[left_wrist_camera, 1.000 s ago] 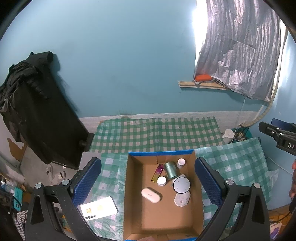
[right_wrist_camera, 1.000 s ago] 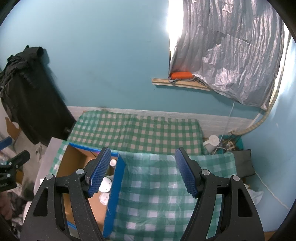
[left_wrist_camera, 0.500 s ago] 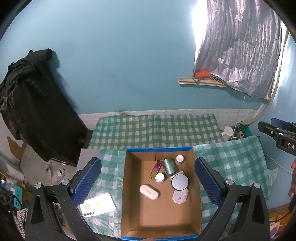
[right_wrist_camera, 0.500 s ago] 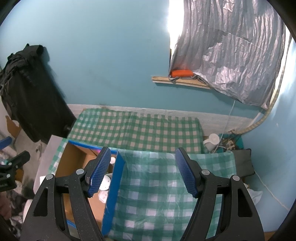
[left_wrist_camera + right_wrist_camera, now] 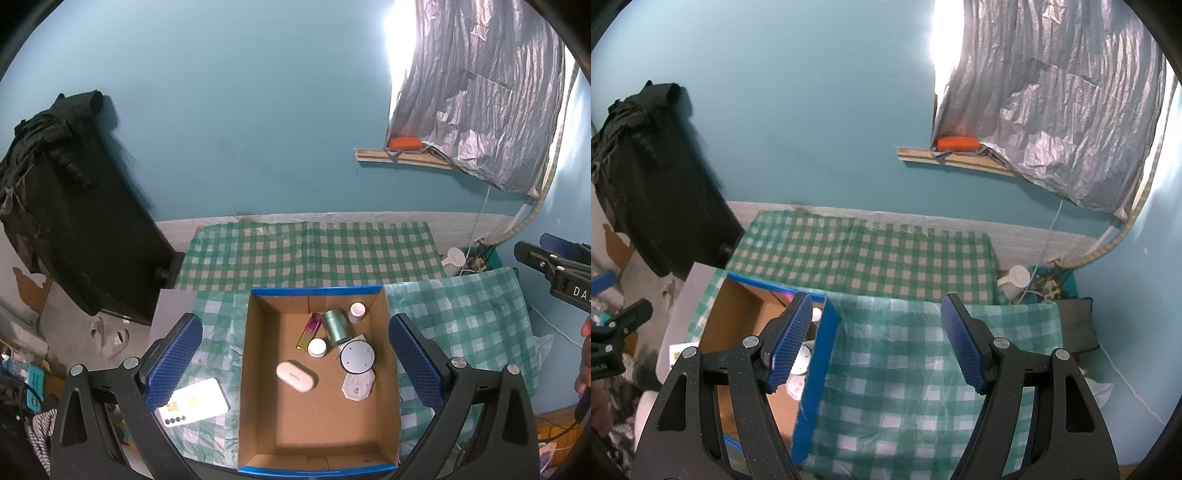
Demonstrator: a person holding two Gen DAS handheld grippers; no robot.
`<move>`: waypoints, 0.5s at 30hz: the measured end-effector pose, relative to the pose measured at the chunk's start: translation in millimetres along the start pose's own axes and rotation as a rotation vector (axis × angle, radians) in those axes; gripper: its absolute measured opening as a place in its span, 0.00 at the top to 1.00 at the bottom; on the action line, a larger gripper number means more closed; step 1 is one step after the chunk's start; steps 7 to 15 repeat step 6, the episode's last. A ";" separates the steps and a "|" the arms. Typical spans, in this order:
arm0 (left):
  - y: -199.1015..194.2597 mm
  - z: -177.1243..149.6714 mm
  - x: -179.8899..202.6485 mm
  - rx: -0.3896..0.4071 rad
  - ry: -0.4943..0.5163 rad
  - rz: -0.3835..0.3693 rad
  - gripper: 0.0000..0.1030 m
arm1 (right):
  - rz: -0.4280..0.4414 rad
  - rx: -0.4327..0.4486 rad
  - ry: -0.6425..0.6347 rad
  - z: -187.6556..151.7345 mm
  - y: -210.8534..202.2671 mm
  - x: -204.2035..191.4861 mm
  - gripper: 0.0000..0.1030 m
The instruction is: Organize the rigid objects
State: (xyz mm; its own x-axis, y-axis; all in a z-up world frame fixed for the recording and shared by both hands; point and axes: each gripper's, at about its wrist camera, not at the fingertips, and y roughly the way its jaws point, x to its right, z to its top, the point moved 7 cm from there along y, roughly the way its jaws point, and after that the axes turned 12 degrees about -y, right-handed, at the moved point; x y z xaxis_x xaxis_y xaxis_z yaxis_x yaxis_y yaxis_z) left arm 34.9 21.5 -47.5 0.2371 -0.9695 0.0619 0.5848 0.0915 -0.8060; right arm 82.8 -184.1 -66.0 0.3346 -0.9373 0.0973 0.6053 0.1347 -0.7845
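Note:
A blue-rimmed cardboard box (image 5: pixel 317 417) sits on the green checked cloth. It holds a white earbud case (image 5: pixel 296 376), a green tin (image 5: pixel 337 326), a round grey disc (image 5: pixel 357 357), a white hexagonal piece (image 5: pixel 357 386), a small white jar (image 5: pixel 317 347), a small white bottle (image 5: pixel 357 310) and an iridescent lighter (image 5: pixel 308 331). My left gripper (image 5: pixel 295 365) is open and empty, high above the box. My right gripper (image 5: pixel 879 343) is open and empty, above the cloth right of the box's wall (image 5: pixel 816 369).
A white phone (image 5: pixel 194 402) lies on the cloth left of the box. A black bag (image 5: pixel 74 206) hangs at the left wall. A white kettle (image 5: pixel 453 258) and cables lie at the right. Checked cloth (image 5: pixel 916 387) covers the area right of the box.
Both grippers have lifted and pulled back a little, so the box sits smaller and higher in the left wrist view. Both stay open and empty.

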 end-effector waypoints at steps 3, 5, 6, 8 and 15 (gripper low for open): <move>-0.7 -0.2 0.4 0.001 0.004 -0.002 0.01 | 0.001 0.000 0.001 -0.4 0.4 -0.1 0.30; -0.9 0.3 -0.1 0.005 0.010 0.001 0.01 | 0.001 0.000 0.003 -0.4 0.0 -0.3 0.30; -1.4 0.1 0.2 0.009 0.015 0.007 0.01 | 0.002 0.000 0.001 -0.3 0.4 -0.3 0.30; -1.4 0.1 0.2 0.009 0.015 0.007 0.01 | 0.002 0.000 0.001 -0.3 0.4 -0.3 0.30; -1.4 0.1 0.2 0.009 0.015 0.007 0.01 | 0.002 0.000 0.001 -0.3 0.4 -0.3 0.30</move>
